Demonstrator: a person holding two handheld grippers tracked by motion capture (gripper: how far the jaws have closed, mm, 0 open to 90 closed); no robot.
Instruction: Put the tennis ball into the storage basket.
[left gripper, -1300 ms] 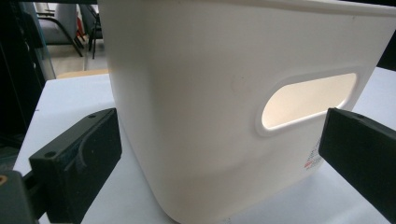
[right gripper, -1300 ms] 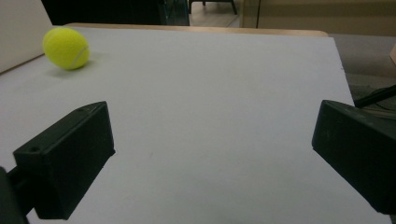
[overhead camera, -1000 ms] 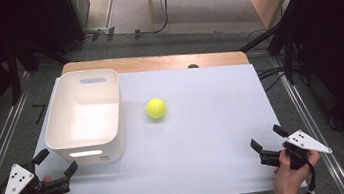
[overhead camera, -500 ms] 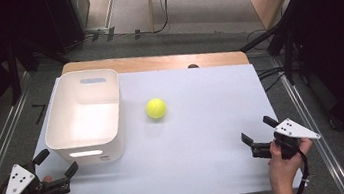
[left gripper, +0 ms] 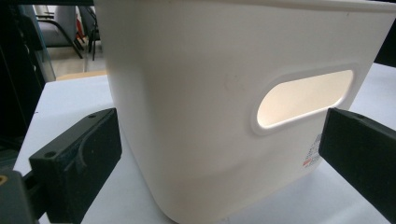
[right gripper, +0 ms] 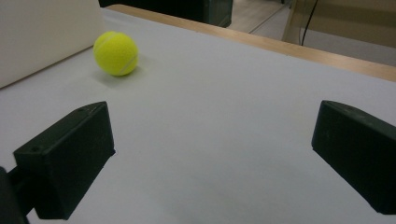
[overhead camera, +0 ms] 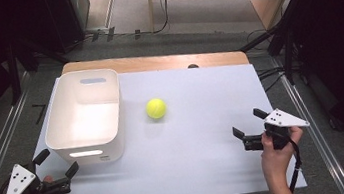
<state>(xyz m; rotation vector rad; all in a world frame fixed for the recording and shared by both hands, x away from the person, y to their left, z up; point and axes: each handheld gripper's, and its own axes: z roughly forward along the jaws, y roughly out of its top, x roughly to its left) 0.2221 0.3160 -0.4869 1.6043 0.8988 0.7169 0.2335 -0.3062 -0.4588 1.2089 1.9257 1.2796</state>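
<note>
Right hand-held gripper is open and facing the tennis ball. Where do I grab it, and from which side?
Grip the tennis ball across its middle, coming in low from its right, where the right hand-held gripper is. It is round, so any width works, and the white bin stands close on its left.

The table (overhead camera: 204,163) had a white top that covered nearly all of it, with a strip of bare wood (overhead camera: 155,62) along the far edge. A small dark spot (overhead camera: 192,66) sat where the white met the wood; it was too small to tell what it was, perhaps a hole. On the left part of the top stood a white plastic bin (overhead camera: 84,116), open upward, with a handle slot (left gripper: 303,98) in its near wall. A yellow tennis ball (overhead camera: 156,108) lay just right of the bin, not touching it, near the middle of the table.
</note>
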